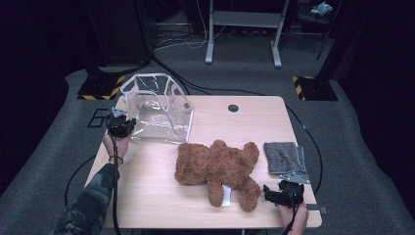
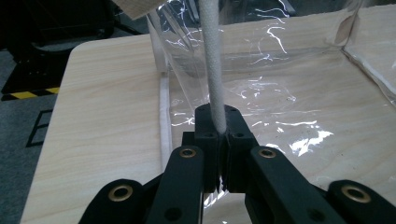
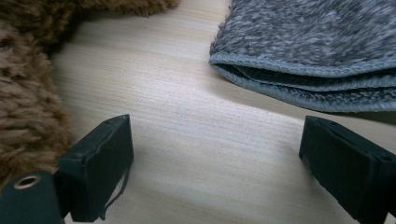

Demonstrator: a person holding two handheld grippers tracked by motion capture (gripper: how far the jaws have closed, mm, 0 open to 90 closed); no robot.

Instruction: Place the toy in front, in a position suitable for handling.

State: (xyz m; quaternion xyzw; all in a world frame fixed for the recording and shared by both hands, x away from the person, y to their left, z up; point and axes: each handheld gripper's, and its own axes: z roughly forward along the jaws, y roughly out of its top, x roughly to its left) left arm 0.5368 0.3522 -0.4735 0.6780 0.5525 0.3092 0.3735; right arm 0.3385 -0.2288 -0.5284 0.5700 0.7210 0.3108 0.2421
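Left claw [image 2: 223,135]: mine, clamped tight on white rope handle [image 2: 212,70] of clear bag [image 1: 159,108]; right claw [image 3: 215,177]: gaping, empty, over desk [image 3: 196,140]; bag's top cut off

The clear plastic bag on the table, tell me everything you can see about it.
The clear plastic bag is a boxy tote of glossy, creased see-through film with white trim along its edges. It stands open-topped at the far left of the wooden table, apart from the brown teddy bear. A small tan tag sits on its right side. The left hand-held gripper is shut on its white rope handle, which rises upward from the jaws.
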